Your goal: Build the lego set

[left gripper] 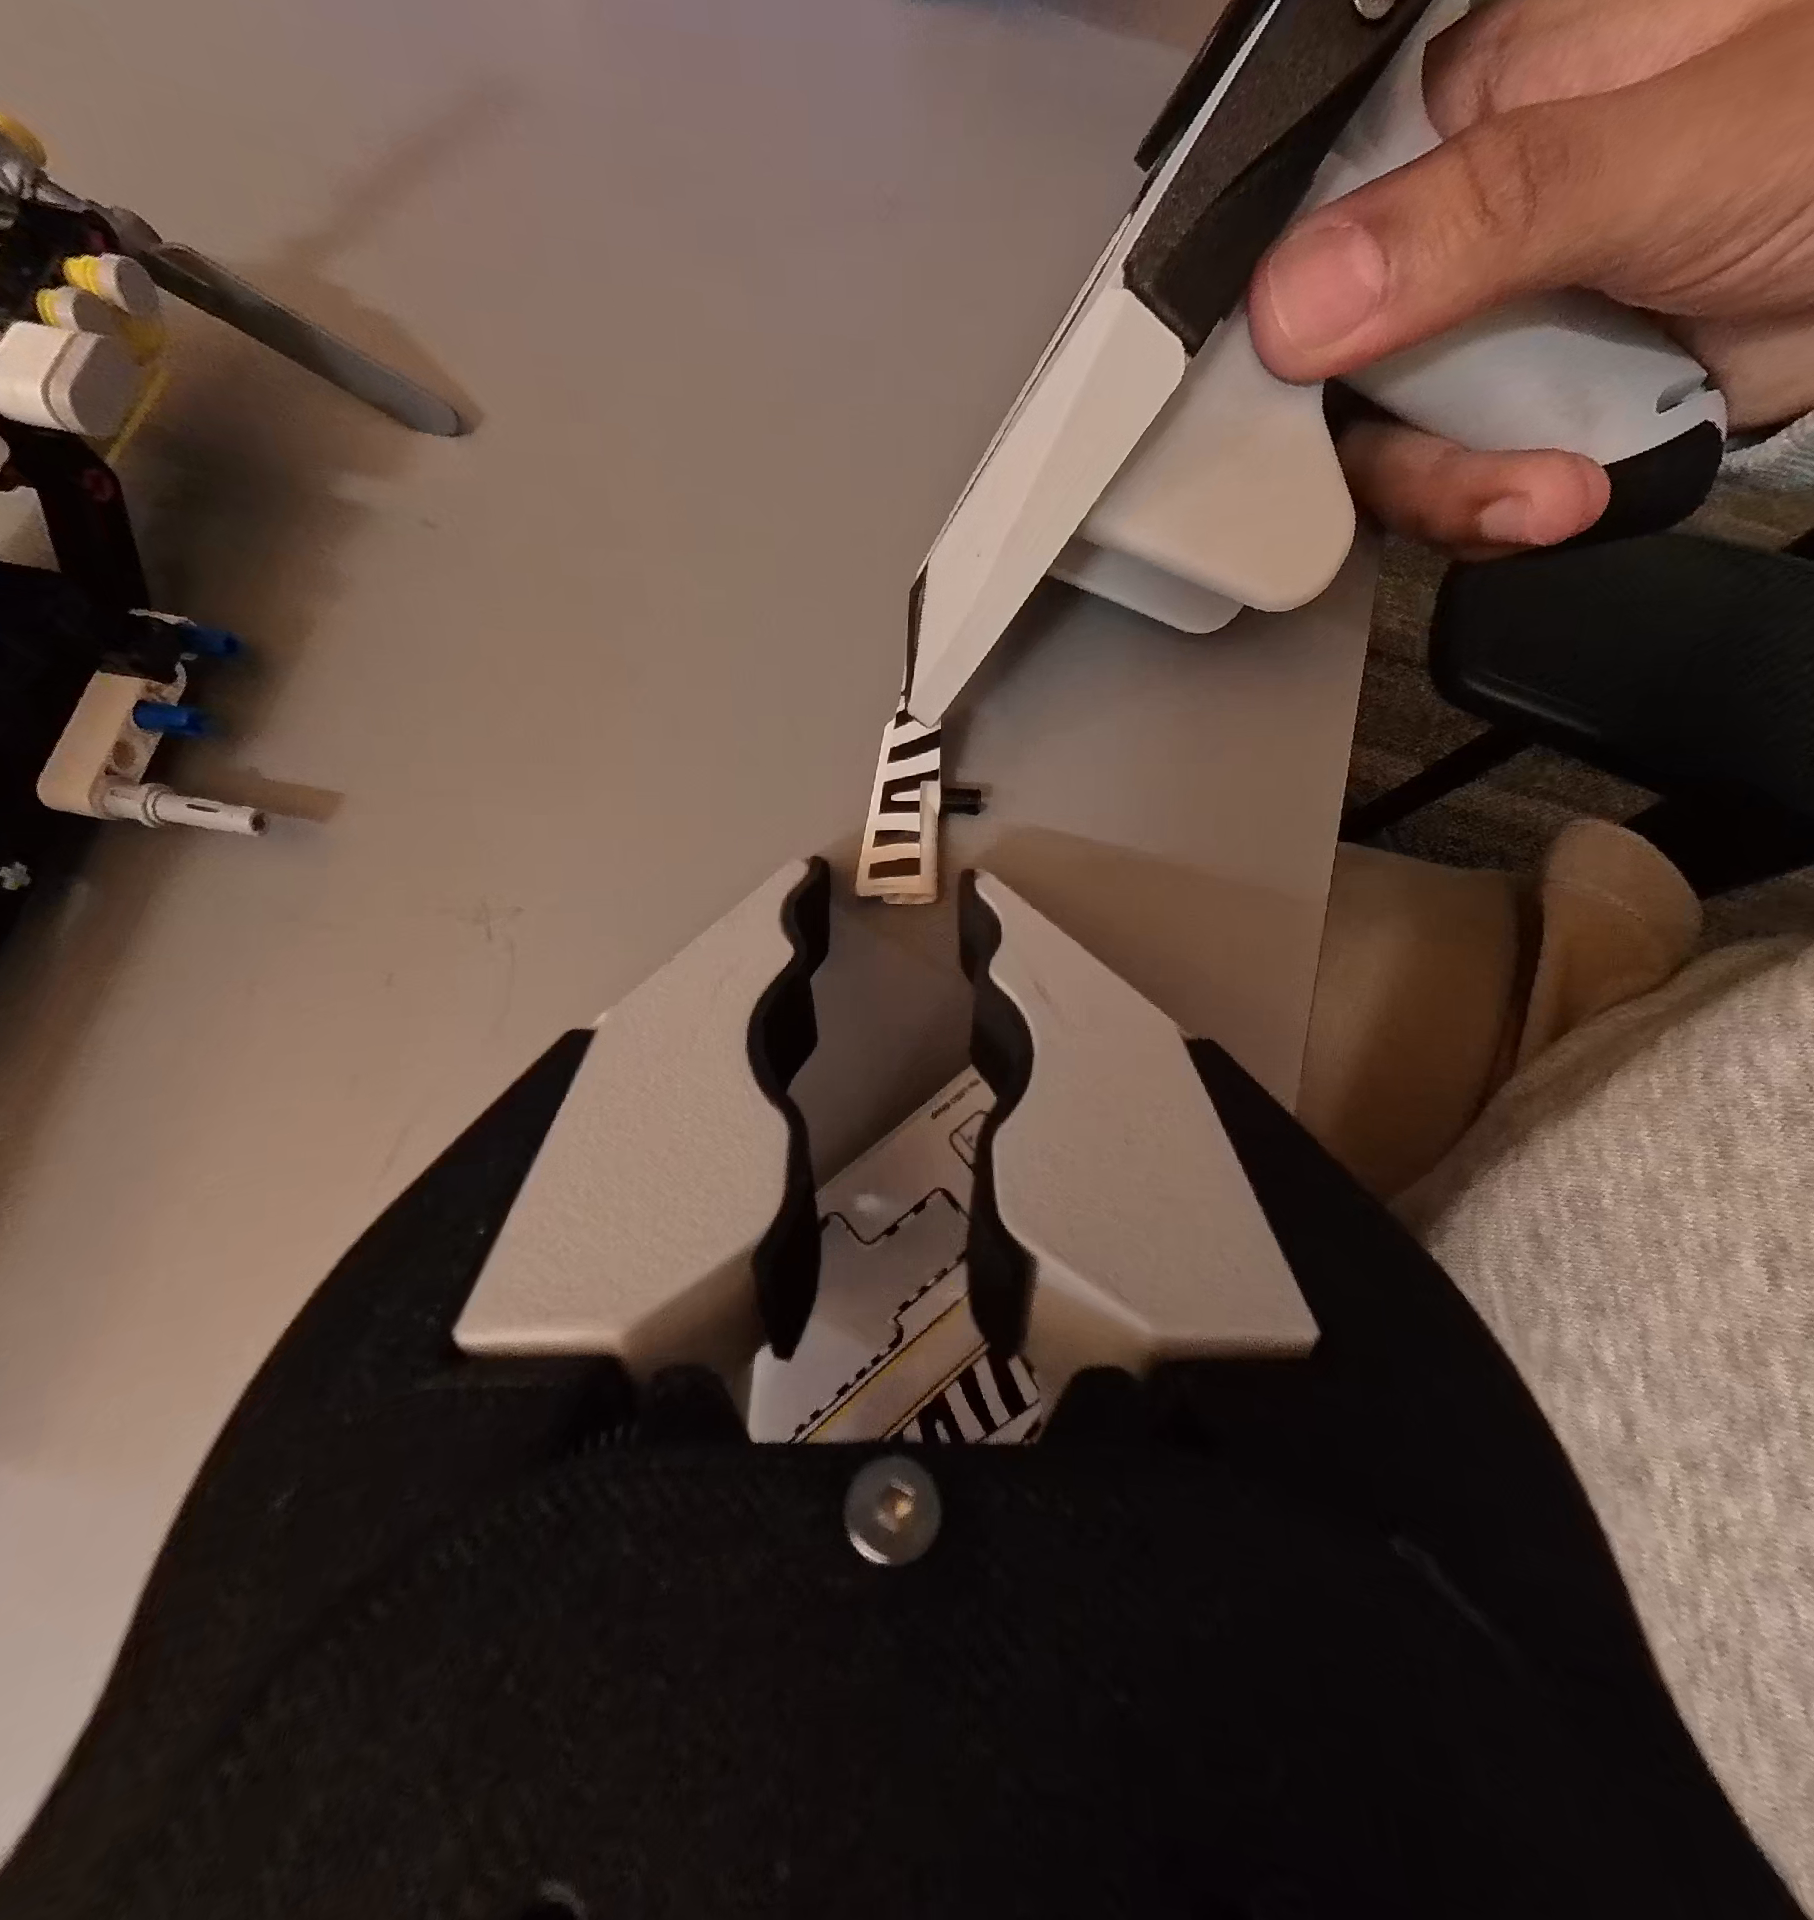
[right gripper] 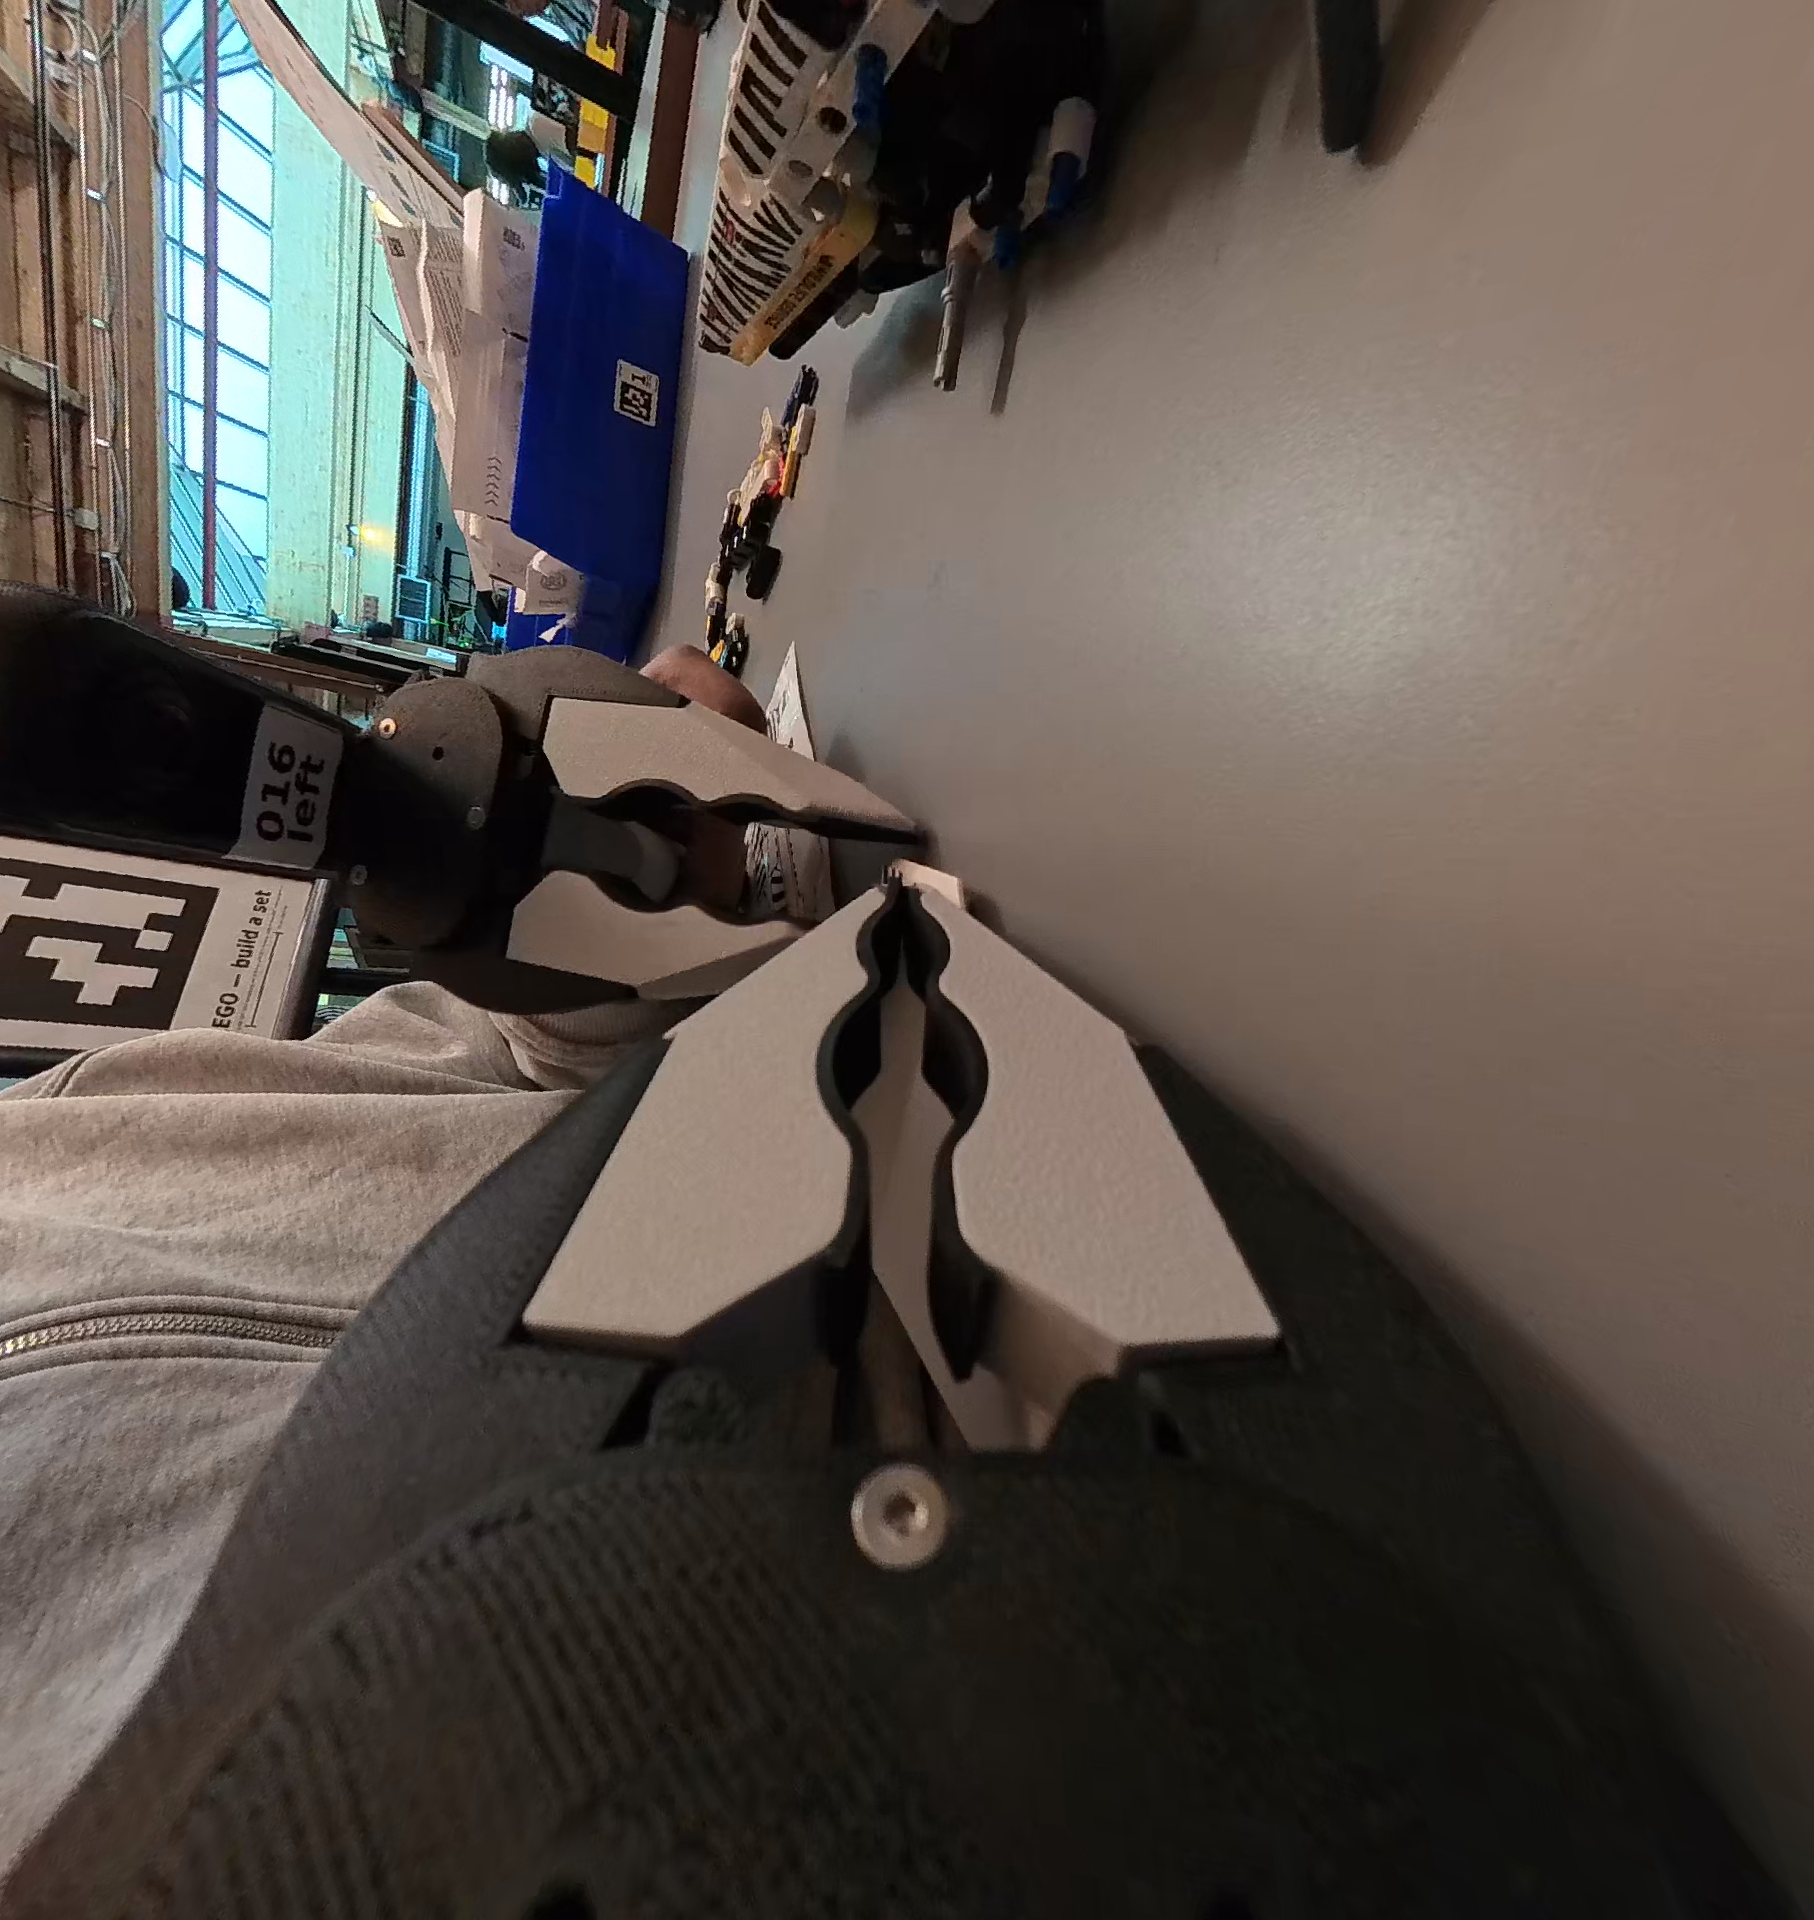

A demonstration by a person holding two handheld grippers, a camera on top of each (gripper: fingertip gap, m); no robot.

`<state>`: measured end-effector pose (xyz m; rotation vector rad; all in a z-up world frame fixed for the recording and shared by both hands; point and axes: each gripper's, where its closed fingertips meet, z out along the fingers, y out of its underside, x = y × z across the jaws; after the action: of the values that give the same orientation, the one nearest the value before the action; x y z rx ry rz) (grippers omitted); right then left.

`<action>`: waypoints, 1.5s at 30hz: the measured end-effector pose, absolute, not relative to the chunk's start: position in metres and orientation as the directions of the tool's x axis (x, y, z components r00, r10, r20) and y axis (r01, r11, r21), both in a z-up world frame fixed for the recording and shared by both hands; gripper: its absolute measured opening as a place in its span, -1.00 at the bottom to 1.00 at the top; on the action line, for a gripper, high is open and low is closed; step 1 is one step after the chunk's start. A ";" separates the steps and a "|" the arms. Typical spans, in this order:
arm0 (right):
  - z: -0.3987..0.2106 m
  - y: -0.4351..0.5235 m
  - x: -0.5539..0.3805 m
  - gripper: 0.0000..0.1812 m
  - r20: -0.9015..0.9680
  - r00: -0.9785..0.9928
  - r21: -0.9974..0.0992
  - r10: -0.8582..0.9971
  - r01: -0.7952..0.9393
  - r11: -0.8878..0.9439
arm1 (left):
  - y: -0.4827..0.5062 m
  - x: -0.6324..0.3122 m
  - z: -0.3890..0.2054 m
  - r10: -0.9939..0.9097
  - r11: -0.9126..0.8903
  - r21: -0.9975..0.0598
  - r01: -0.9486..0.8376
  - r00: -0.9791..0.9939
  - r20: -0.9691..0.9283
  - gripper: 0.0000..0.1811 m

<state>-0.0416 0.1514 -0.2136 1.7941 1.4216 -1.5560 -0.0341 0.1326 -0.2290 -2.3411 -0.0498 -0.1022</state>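
Near the middle of the left wrist view, a small white piece with black stripes stands on the grey table, pinched at its top end by the right claw, which comes down from the upper right of the frame with a hand wrapped around its handle. Its two fingers meet on the piece with almost no gap. A tiny black pin lies on the table just beside the piece, to its right.

The left claw fills the lower half of that frame, its tips a narrow way apart and holding nothing; the bottom of the striped piece sits just ahead of the gap between them. A printed sheet shows on the table under its fingers.

At the left edge of the frame stands part of a lego model, black with white, yellow and blue pins, well apart from the piece.

The right wrist view is turned on its side, with the table running up the right half. There the right claw is closed on the white piece, only an edge of which shows past the tips. The left claw reaches in from the left of the frame, its tips beside the piece. Farther up the frame lie a scatter of loose bricks and the striped model, with a blue bin beyond them.
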 end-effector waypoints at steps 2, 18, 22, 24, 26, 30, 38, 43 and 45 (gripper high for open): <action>-0.213 0.151 -0.042 -1.00 -0.892 -0.120 -0.320 0.437 0.848 -0.422 | 0.132 -0.037 -0.228 0.017 -0.694 -0.717 0.066 0.997 0.076 -0.68; -0.214 0.151 -0.042 -1.00 -0.893 -0.118 -0.318 0.433 0.849 -0.423 | 0.131 -0.024 -0.211 -0.086 -0.606 -0.793 -0.069 0.996 -0.022 -0.81; -0.214 0.151 -0.042 -1.00 -0.894 -0.118 -0.317 0.433 0.849 -0.423 | 0.131 -0.023 -0.216 -0.087 -0.633 -0.771 -0.077 0.996 -0.028 -0.80; -0.214 0.151 -0.042 -1.00 -0.894 -0.117 -0.316 0.432 0.850 -0.422 | 0.131 -0.024 -0.218 -0.084 -0.641 -0.764 -0.071 0.996 -0.022 -0.78; -0.214 0.151 -0.042 -1.00 -0.894 -0.117 -0.315 0.432 0.850 -0.422 | 0.131 -0.024 -0.218 -0.082 -0.645 -0.761 -0.063 0.997 -0.012 -0.78; -0.214 0.151 -0.042 -1.00 -0.893 -0.118 -0.316 0.434 0.850 -0.421 | 0.130 -0.024 -0.219 -0.083 -0.650 -0.758 -0.057 0.997 -0.003 -0.78; -0.214 0.151 -0.042 -1.00 -0.891 -0.117 -0.318 0.438 0.850 -0.421 | 0.130 -0.023 -0.224 -0.090 -0.669 -0.740 -0.065 0.996 -0.006 -0.78; -0.214 0.151 -0.042 -1.00 -0.891 -0.116 -0.317 0.439 0.851 -0.419 | 0.130 -0.023 -0.224 -0.090 -0.670 -0.740 -0.064 0.996 -0.004 -0.78; -0.214 0.150 -0.042 -1.00 -0.891 -0.116 -0.316 0.438 0.852 -0.417 | 0.130 -0.023 -0.224 -0.090 -0.670 -0.739 -0.063 0.996 -0.004 -0.78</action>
<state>-0.0415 0.1505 -0.2141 1.7940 1.4230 -1.5456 -0.0230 0.1299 -0.2239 -2.3072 0.1060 -0.0419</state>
